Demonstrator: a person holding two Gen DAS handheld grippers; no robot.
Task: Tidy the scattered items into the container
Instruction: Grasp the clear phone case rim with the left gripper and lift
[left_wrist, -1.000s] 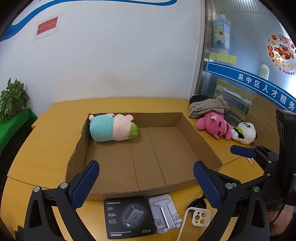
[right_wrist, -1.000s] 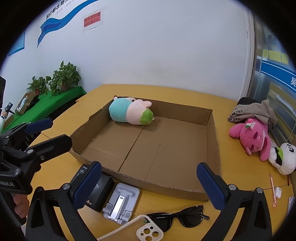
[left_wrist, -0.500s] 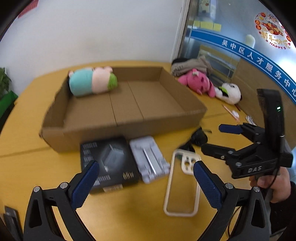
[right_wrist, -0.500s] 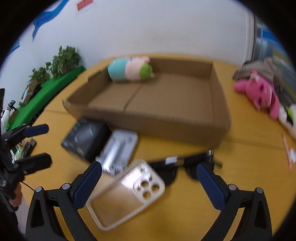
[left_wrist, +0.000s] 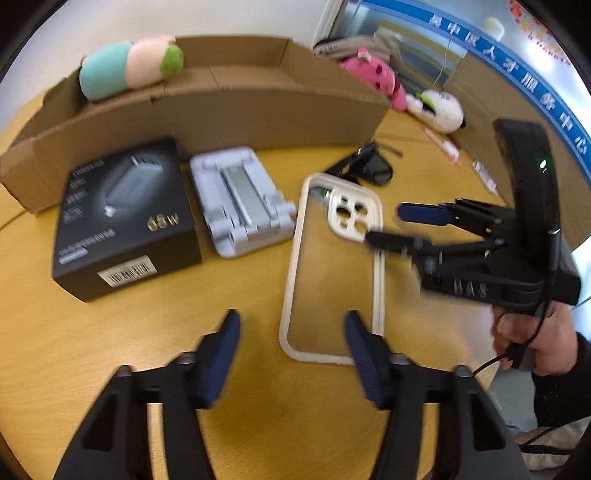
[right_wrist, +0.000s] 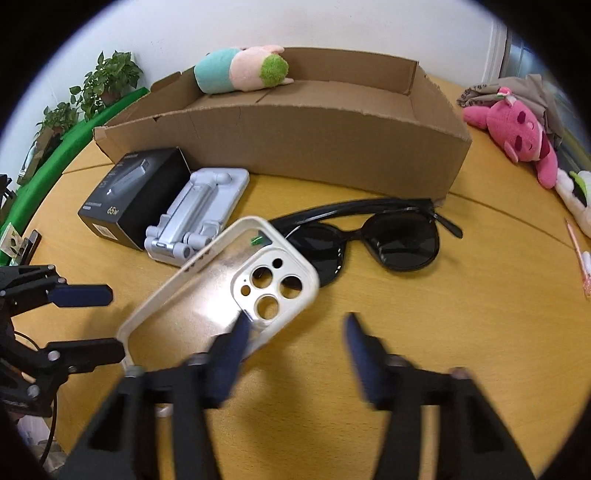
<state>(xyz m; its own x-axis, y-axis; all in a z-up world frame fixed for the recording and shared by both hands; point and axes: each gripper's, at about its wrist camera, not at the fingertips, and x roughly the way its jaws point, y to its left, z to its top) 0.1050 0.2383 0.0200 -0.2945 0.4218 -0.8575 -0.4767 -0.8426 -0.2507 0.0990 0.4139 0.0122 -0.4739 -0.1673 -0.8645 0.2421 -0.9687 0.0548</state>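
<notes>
A clear phone case with a white rim (left_wrist: 332, 266) lies on the wooden table in front of the cardboard box (left_wrist: 258, 110). My left gripper (left_wrist: 291, 325) hovers over its near end with jaws closing; the case's corner lies between them, untouched by the pads. From the right, my right gripper (left_wrist: 384, 226) comes in at the camera-cutout end. In the right wrist view its jaws (right_wrist: 297, 321) are closing too, the left finger over the rim of the case (right_wrist: 207, 295) and the right finger over bare table. The left gripper (right_wrist: 114, 321) shows at the left edge.
Left of the case lie a black charger box (left_wrist: 122, 214) and a grey phone stand (left_wrist: 240, 206). Black sunglasses (right_wrist: 369, 236) sit behind it. A pastel plush (right_wrist: 240, 70) lies inside the box. A pink plush (right_wrist: 517, 133), a panda plush (left_wrist: 439, 110) and a pen (right_wrist: 580, 258) are at the right.
Both grippers have dropped toward the table and tipped downward, closing in on the phone case. Their jaws, wide before, now stand much narrower.
</notes>
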